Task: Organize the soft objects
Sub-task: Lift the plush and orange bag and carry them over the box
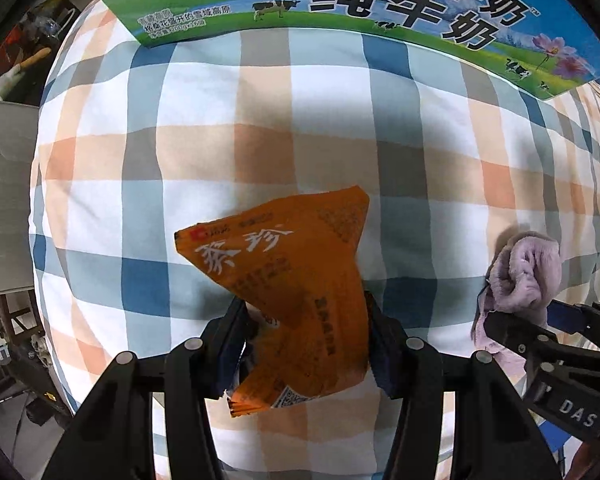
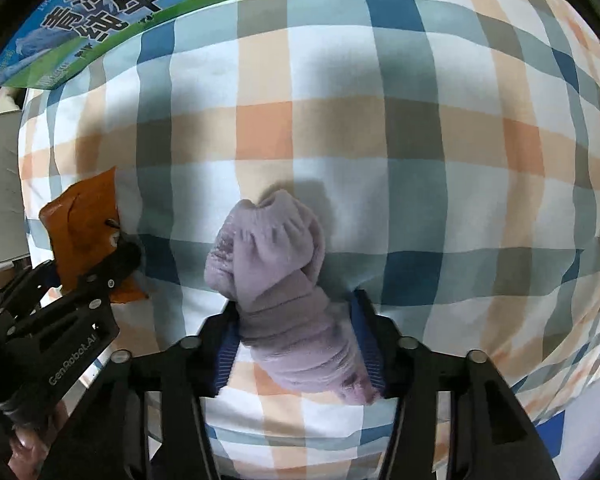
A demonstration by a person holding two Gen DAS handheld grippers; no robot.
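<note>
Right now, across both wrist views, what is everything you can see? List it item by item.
orange snack packet: one, orange with white lettering, held between the left jaws above the cloth
purple sock: one, pale purple, bunched, held between the right jaws
checked cloth: one, white, blue, grey and orange checks, covering the surface below
milk carton box: one, green and blue with cows printed, at the far edge of the cloth
grey cushion-like surface: one, left of the cloth; what it is I cannot tell
left gripper: black, shut on the packet
right gripper: black, shut on the sock
</note>
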